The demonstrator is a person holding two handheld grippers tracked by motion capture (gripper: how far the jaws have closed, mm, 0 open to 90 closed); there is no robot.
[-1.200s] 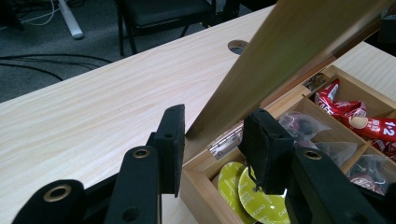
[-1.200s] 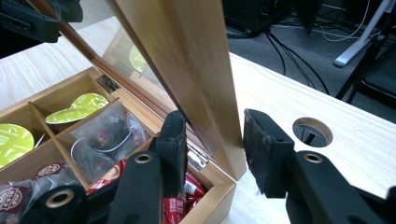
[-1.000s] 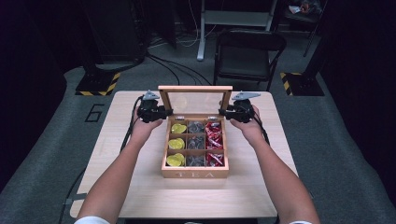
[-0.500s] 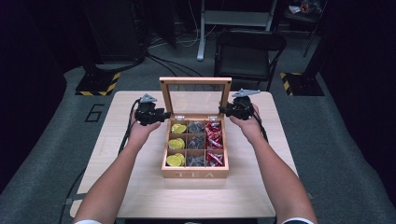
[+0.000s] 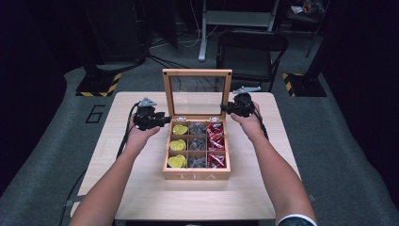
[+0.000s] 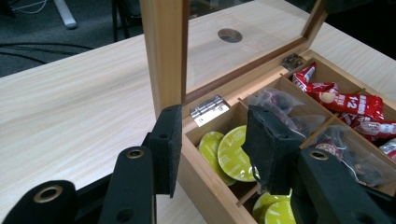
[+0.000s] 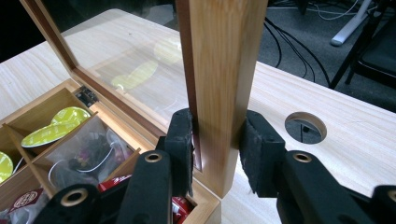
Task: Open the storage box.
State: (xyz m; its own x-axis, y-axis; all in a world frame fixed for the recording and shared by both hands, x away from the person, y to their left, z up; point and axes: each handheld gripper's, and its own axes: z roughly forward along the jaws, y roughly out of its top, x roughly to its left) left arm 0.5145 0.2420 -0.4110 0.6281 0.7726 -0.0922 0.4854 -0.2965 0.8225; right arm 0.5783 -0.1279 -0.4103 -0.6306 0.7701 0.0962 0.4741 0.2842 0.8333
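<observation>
Wooden tea box (image 5: 196, 175) set at table (image 5: 141, 197) centre, glass-paned lid (image 5: 197, 74) raised upright at far edge. Right gripper (image 5: 227, 108) placed at lid's right frame post; in right gripper view, post (image 7: 219, 70) clamped between both pads, jaws having just been closing on it. Left gripper (image 5: 165, 120) held at box's left rear corner; in left gripper view, jaws parted, one outside box wall, other over yellow capsules (image 6: 236, 154), lid post just beyond, nothing pinched. Red sachets (image 5: 215, 141) seen in right column, clear bags (image 5: 197, 143) in middle.
</observation>
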